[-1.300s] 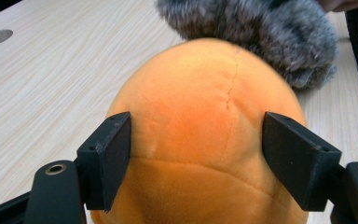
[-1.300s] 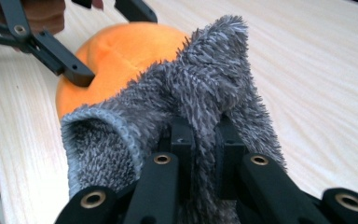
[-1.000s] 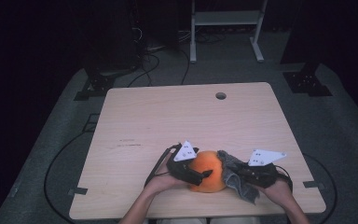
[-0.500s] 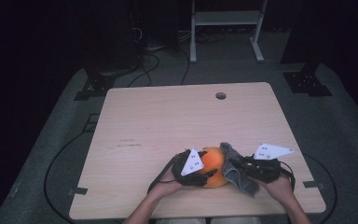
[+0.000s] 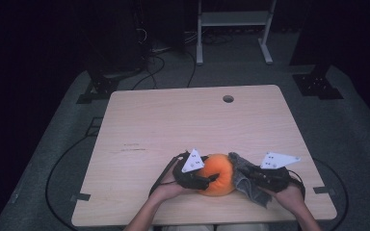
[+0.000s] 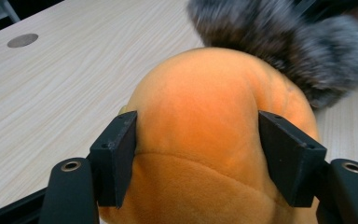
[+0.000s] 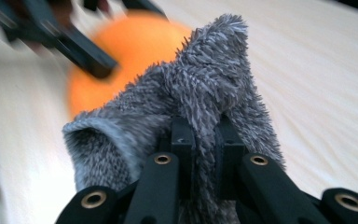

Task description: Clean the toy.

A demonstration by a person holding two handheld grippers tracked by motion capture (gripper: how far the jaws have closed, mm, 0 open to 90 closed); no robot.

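At the near edge of the pale wooden counter (image 5: 173, 125), just in front of the person, an orange plush toy (image 5: 218, 174) sits between the two grippers with a grey fuzzy cloth (image 5: 244, 179) pressed against its right side. The left gripper (image 5: 198, 181) comes in from the toy's left; in the left gripper view its jaws stand wide apart with their inner faces squeezed against either flank of the orange plush toy (image 6: 214, 140), so it is clamped on the toy and steadying it. The right gripper (image 5: 260, 178) lies on the other side, and in the right gripper view its jaws are nearly together with a fold of the grey fuzzy cloth (image 7: 200, 93) pinched between them, the free end of the cloth standing up toward the blurred orange shape behind. The step in hand looks like wiping or wrapping the toy with the cloth while the other gripper holds it in place; which of the two cannot be told for certain. The next move would likely call for carrying the pinched cloth up and across the toy's rounded top without loosening the pinch, while the left grip stays firm enough that the soft body does not roll or slide toward the counter's edge.
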